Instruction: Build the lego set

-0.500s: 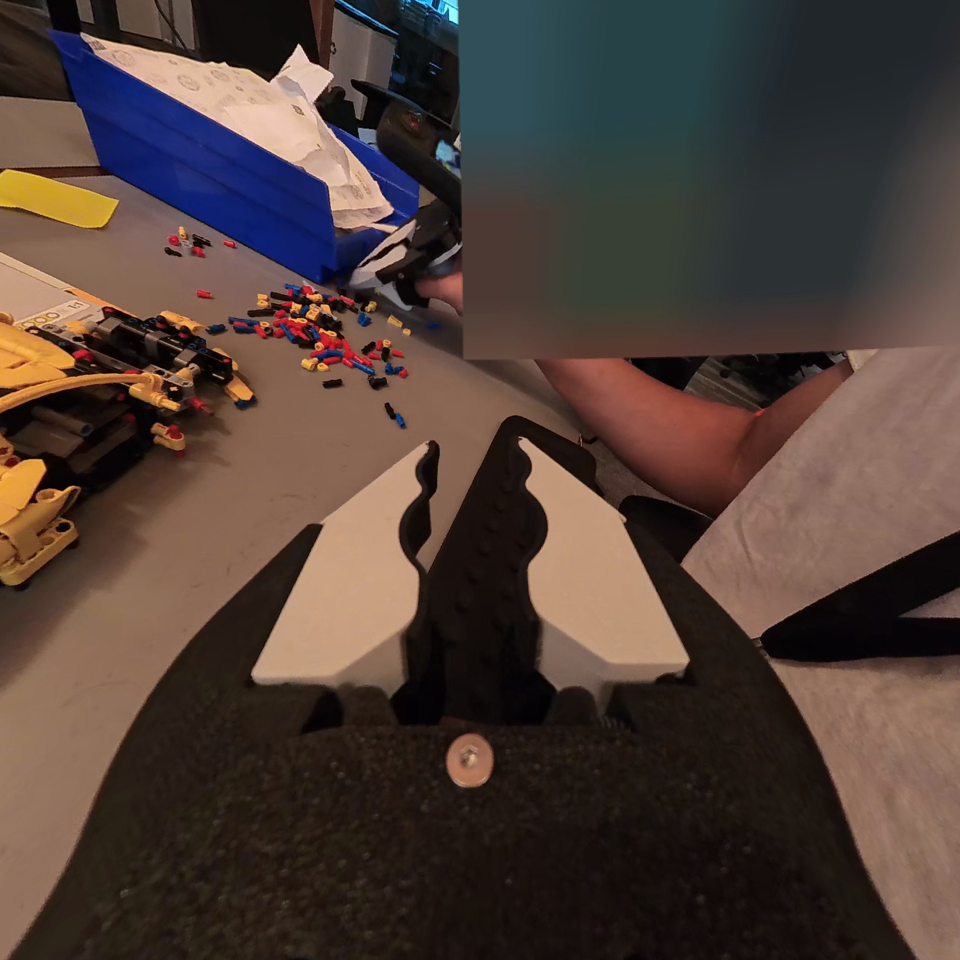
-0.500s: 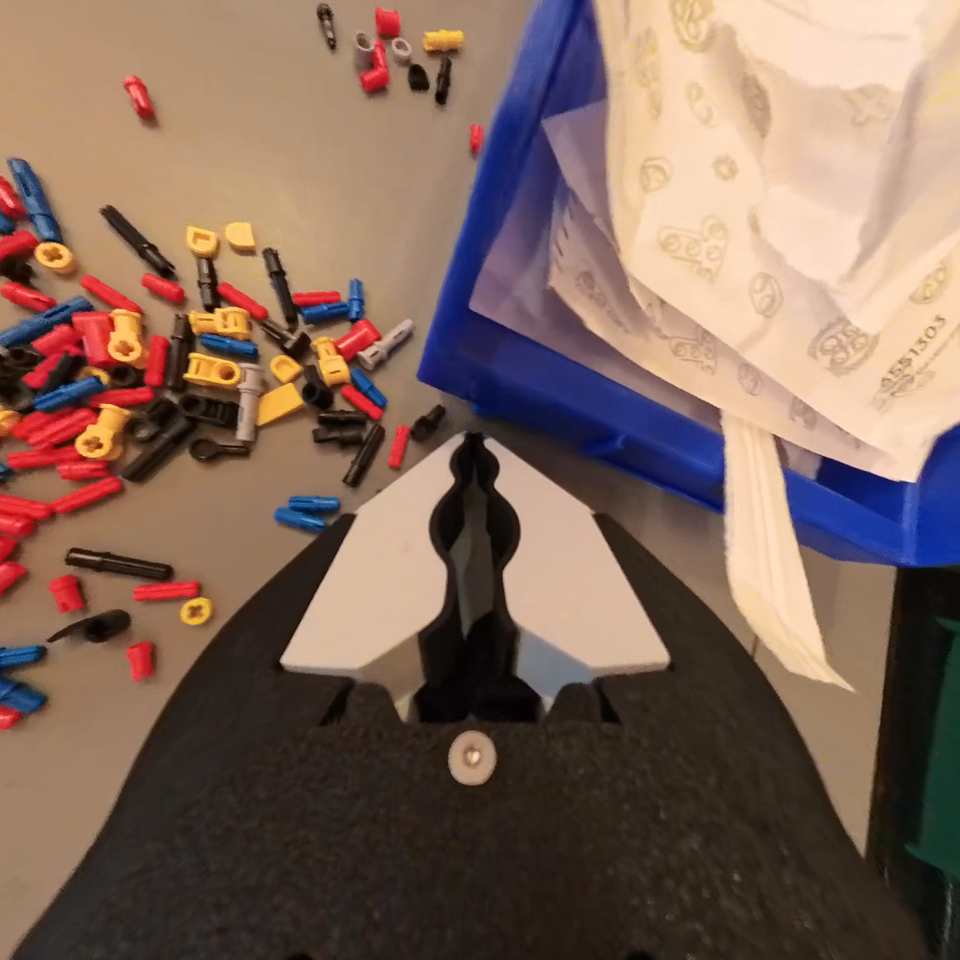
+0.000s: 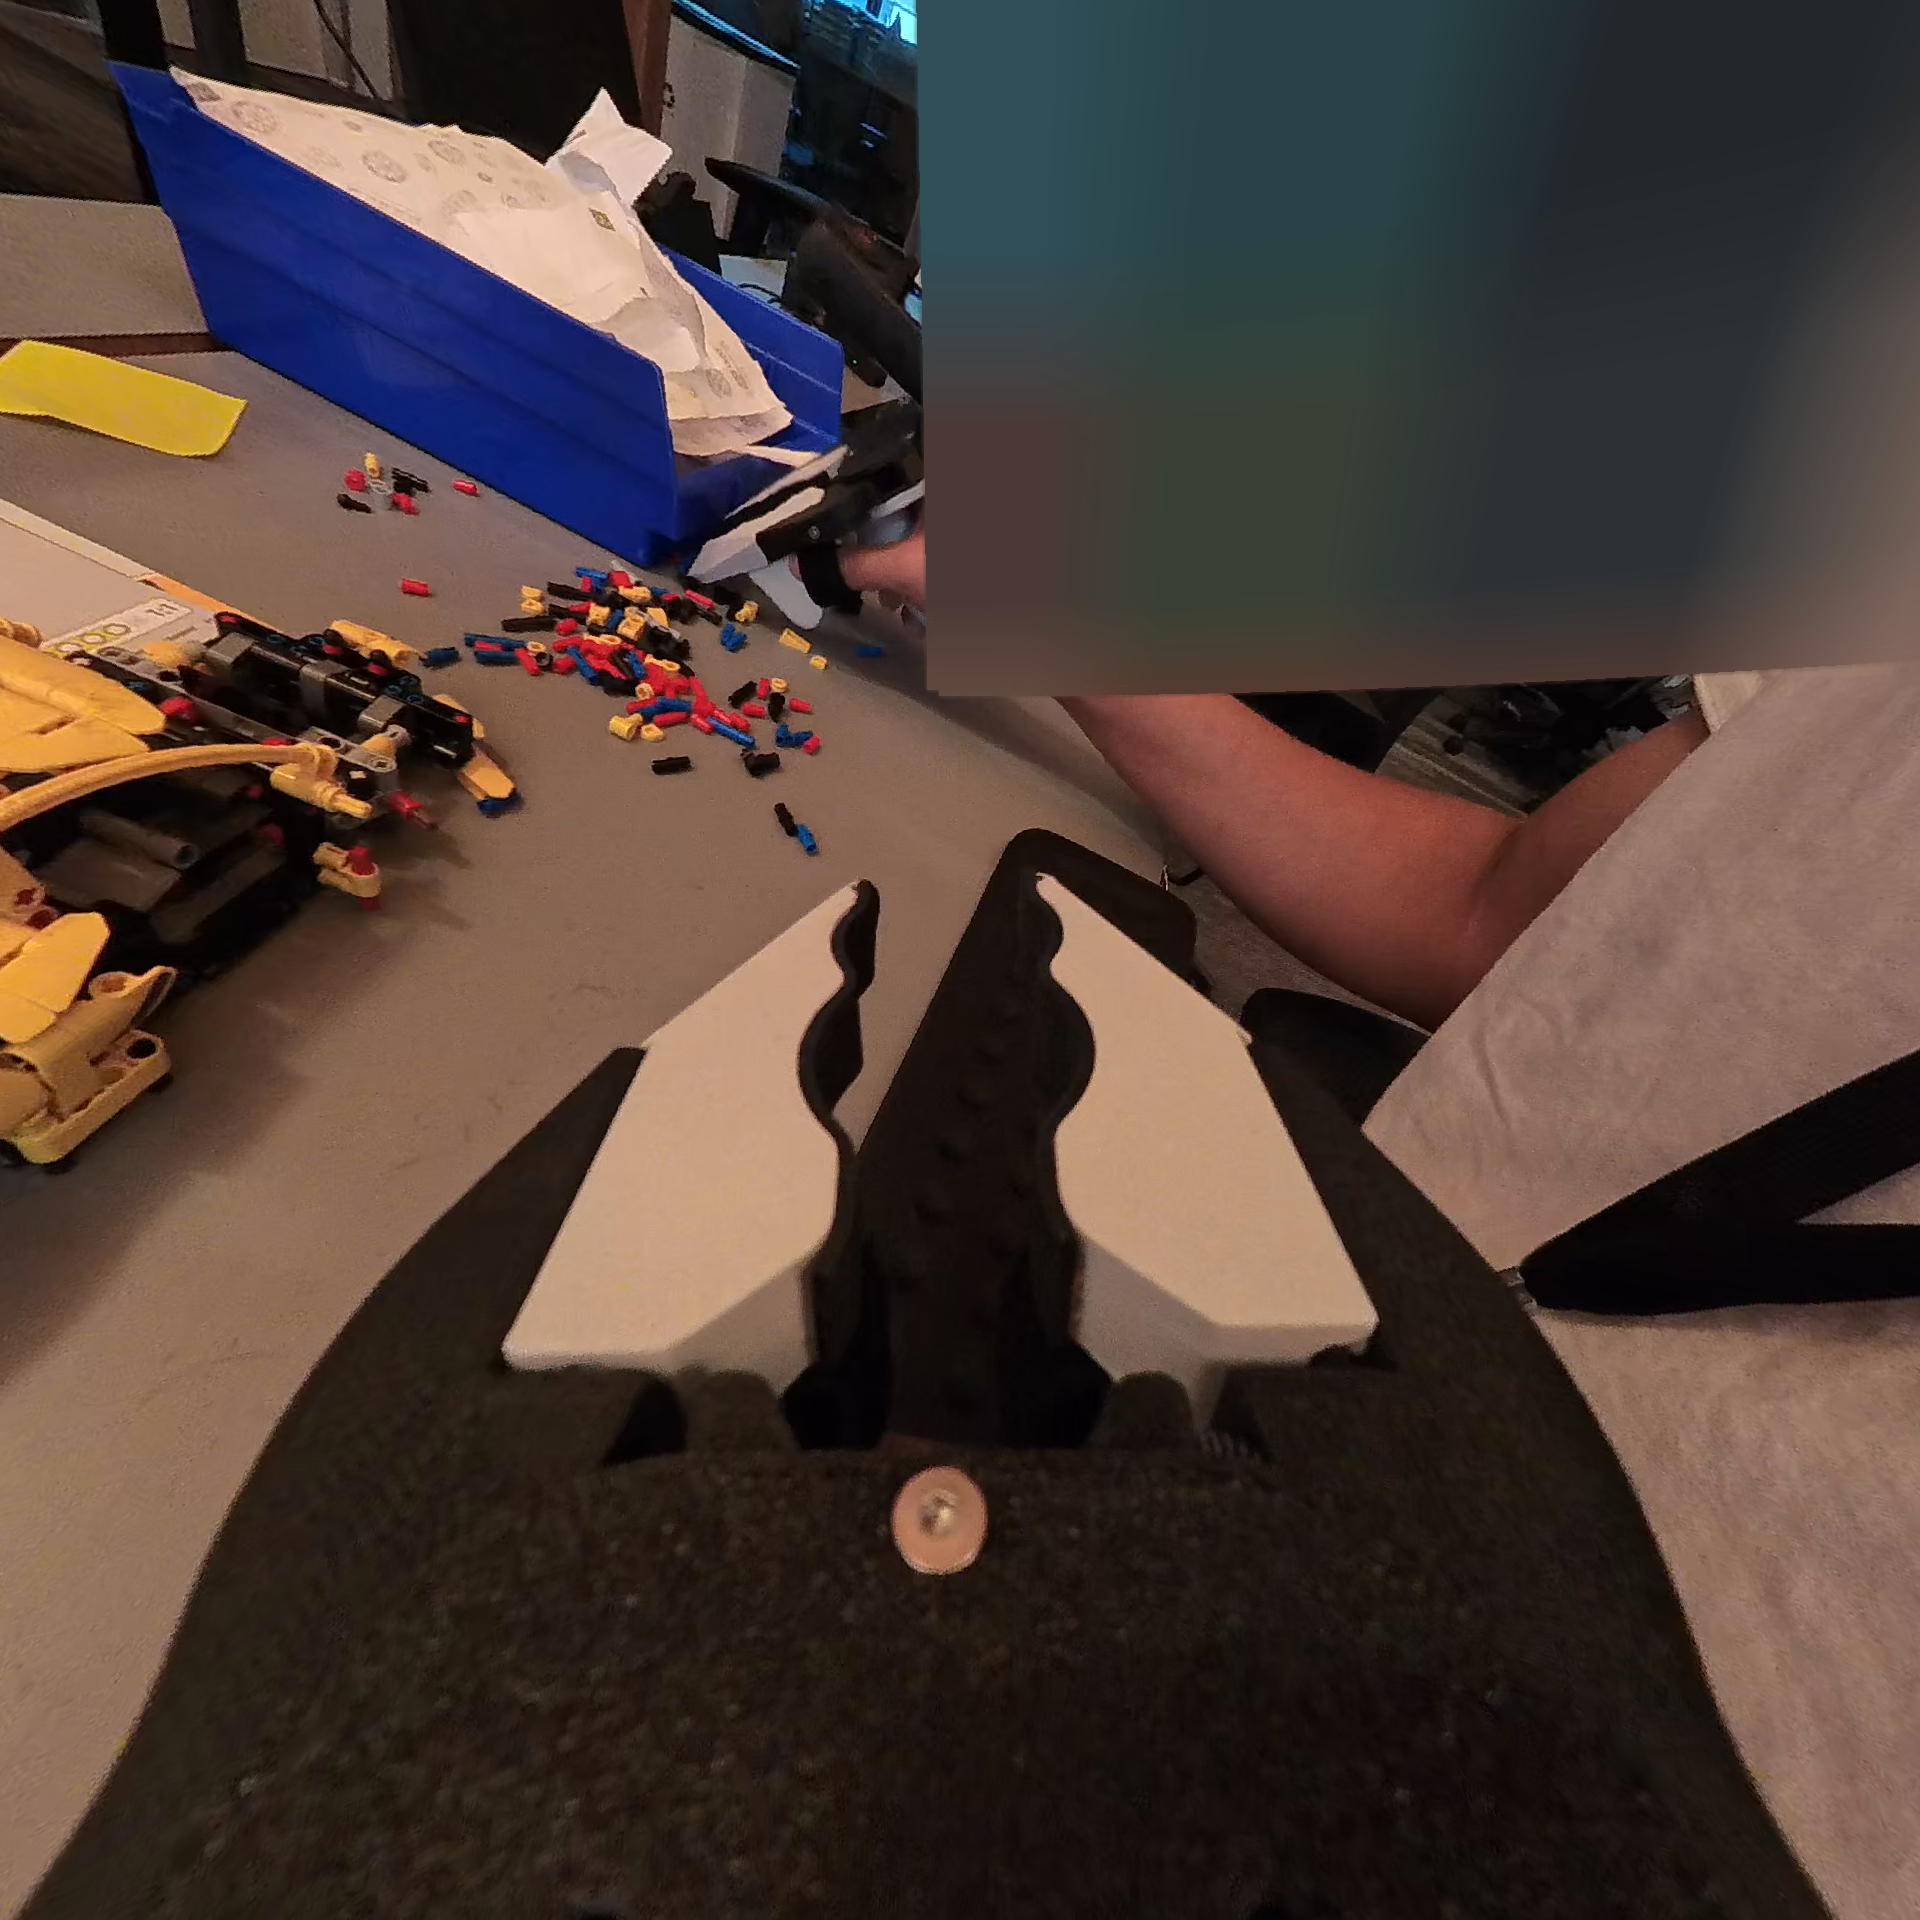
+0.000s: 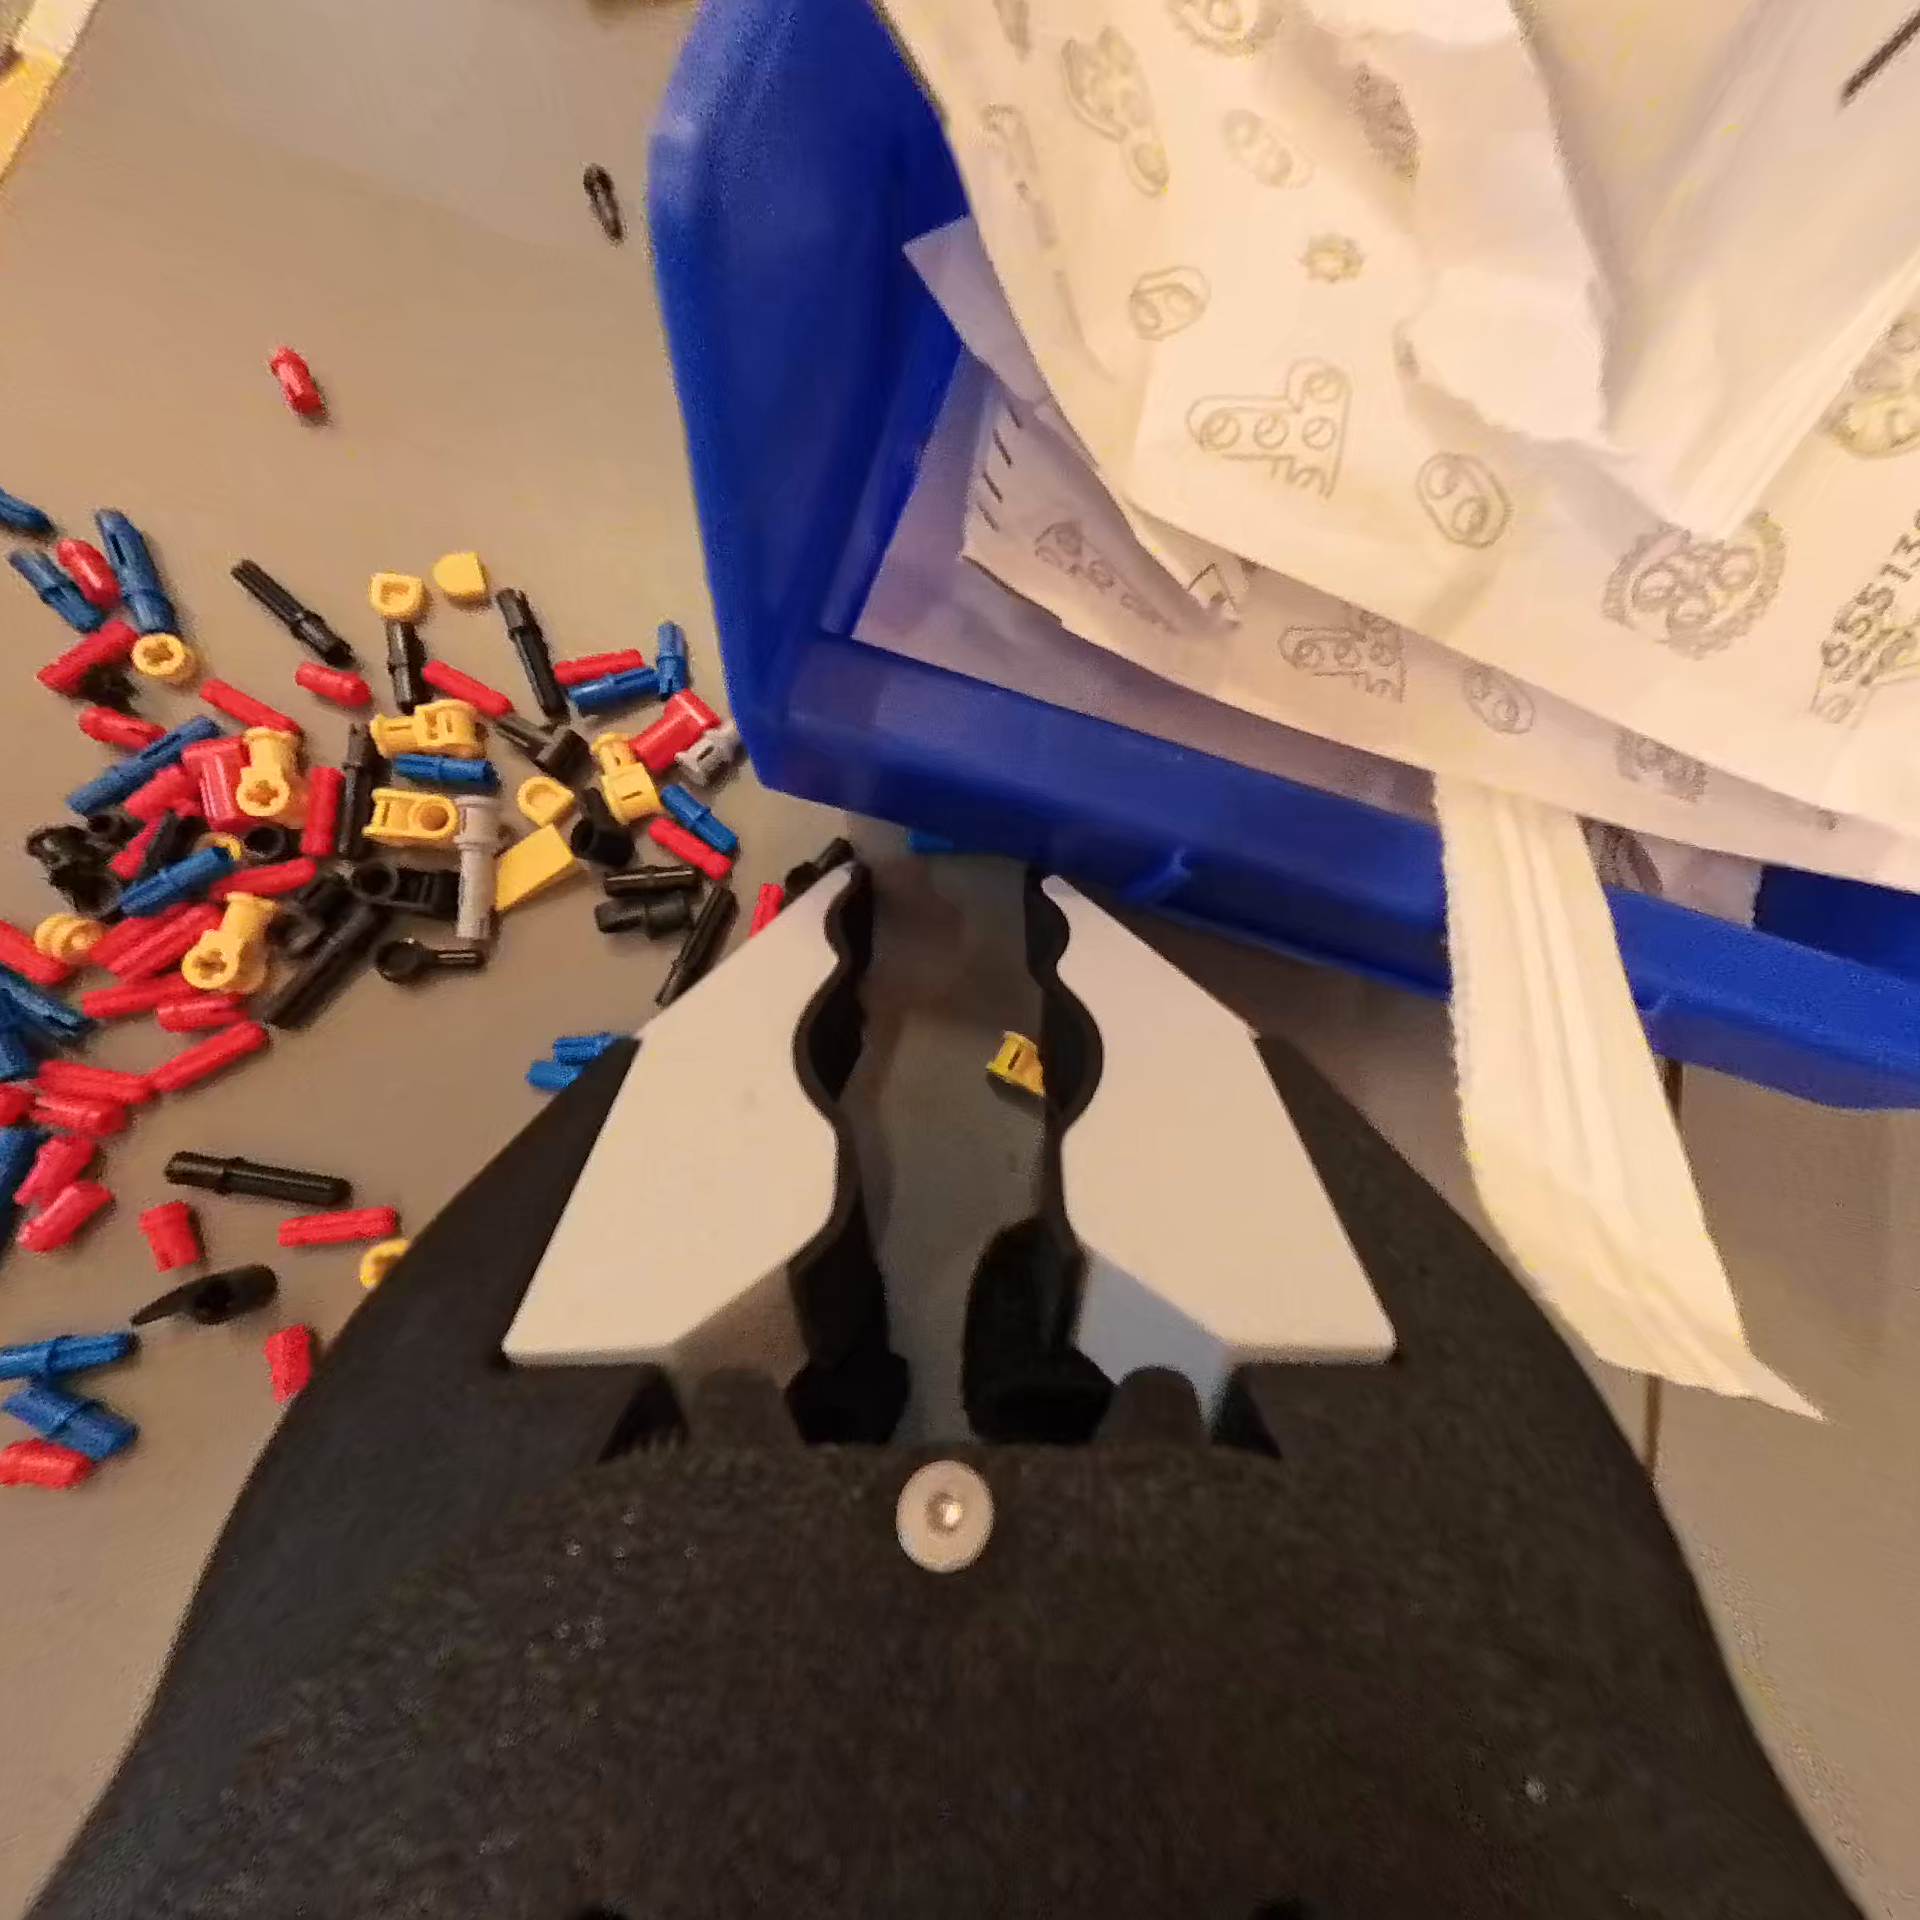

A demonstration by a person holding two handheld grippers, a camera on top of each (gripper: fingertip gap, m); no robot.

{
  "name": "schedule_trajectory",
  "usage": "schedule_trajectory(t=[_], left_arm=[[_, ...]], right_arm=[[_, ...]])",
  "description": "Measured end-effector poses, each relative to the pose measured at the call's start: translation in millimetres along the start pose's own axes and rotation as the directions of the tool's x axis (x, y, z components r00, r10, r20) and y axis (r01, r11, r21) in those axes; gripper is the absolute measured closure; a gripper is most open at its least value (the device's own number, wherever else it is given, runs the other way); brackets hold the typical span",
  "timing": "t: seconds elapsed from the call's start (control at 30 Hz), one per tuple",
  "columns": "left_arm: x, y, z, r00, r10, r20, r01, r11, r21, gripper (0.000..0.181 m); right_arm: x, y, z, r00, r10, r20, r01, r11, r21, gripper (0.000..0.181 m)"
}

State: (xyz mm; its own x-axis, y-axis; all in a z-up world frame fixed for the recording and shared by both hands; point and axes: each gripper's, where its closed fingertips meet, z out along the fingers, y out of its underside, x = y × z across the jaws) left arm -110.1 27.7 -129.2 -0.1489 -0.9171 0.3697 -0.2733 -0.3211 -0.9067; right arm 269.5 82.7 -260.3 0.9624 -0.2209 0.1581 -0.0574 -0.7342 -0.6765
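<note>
A pile of small red, blue, yellow and black lego pins [image 4: 312, 831] lies on the grey table beside a blue bin [image 4: 1039, 769]. My right gripper [image 4: 945, 883] is open, low over the table at the bin's corner. A small yellow piece [image 4: 1016, 1065] lies between its fingers, against the right pad. In the left wrist view the pile [image 3: 644, 665] and the right gripper [image 3: 769, 540] show farther off. A part-built yellow and black model [image 3: 208, 748] sits at the left. My left gripper [image 3: 951, 883] is open and empty above the table's near edge.
The bin [image 3: 436, 343] holds crumpled white paper bags [image 4: 1455, 416]; one paper strip [image 4: 1558, 1091] hangs over its rim. An instruction booklet [image 3: 62, 592] lies under the model, a yellow sheet [image 3: 114, 395] behind it. A person's forearm [image 3: 1299, 831] crosses at the right. The left gripper's tips are roughly 40 centimeters from the right gripper's.
My right gripper has opened from nearly shut and moved closer to the bin's corner; the small yellow piece now shows between its fingers. The left gripper has hardly moved.
</note>
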Motion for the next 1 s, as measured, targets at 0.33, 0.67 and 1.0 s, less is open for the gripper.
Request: schedule_trajectory(t=[0.33, 0.67, 1.0], left_arm=[[2, -2, 3, 1.0, -0.006, -0.009, 0.006, 1.0, -0.001, 0.154], [6, 1, 6, 1.0, -0.009, -0.012, 0.009, 1.0, -0.008, 0.154], [-4, 2, 5, 1.0, -0.01, 0.02, 0.01, 1.0, -0.02, 0.155]], right_arm=[[-3, -5, 6, 0.986, 0.164, -0.01, -0.163, 0.984, 0.076, 0.155], [-32, -13, 6, 0.993, 0.087, 0.08, -0.093, 0.992, 0.082, 0.151], [-39, -17, -39, 0.991, 0.113, 0.077, -0.127, 0.968, 0.217, 0.127]])
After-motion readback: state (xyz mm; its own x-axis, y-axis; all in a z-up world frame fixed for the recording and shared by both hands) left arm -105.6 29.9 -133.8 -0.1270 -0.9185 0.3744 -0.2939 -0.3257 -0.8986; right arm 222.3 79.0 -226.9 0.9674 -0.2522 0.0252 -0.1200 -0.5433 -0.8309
